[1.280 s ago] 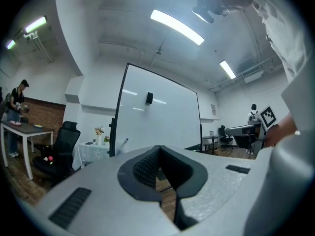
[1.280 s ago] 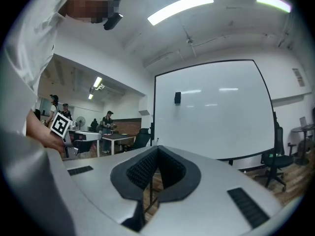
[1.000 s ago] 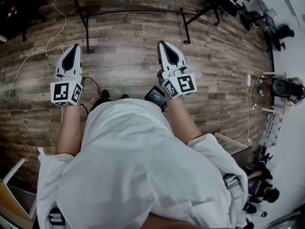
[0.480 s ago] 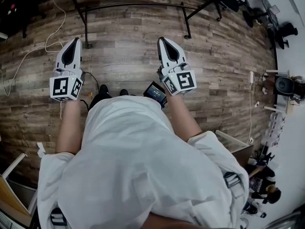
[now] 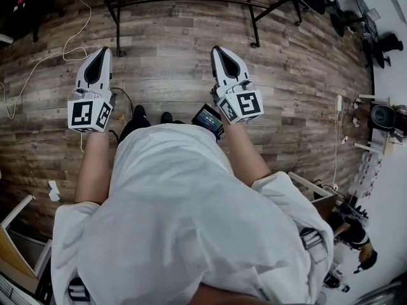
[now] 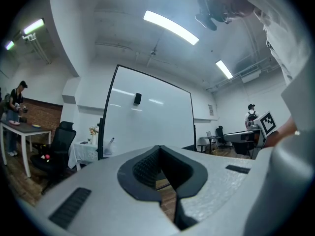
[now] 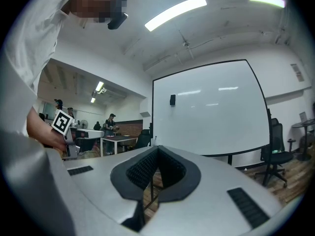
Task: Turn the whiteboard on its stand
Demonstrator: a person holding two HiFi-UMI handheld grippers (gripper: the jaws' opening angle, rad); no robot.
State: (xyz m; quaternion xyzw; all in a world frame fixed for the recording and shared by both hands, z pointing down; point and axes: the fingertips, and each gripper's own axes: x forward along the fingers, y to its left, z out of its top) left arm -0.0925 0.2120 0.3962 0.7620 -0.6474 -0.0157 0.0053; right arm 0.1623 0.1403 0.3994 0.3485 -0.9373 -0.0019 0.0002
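Note:
The whiteboard [image 6: 147, 117] stands upright on a black frame a few steps ahead, and it fills the middle of the right gripper view too [image 7: 211, 112]. A small black block [image 6: 137, 99] sticks to its face. In the head view only the stand's black floor bar [image 5: 184, 2] and feet show at the top. My left gripper [image 5: 102, 53] and right gripper [image 5: 220, 51] are held out side by side above the wooden floor, short of the stand. Both are shut with nothing between the jaws, seen close up at the left gripper [image 6: 158, 149] and the right gripper [image 7: 157, 149].
A white cable [image 5: 38, 75] trails over the floor at the left. A black office chair [image 6: 56, 146] and a table [image 6: 19, 128] with a person stand left of the board. Another chair [image 7: 275, 149] is at its right. People and desks fill the room behind.
The stand's floor bar has slid up toward the top edge of the head view. Both grippers stay shut and side by side, barely shifted.

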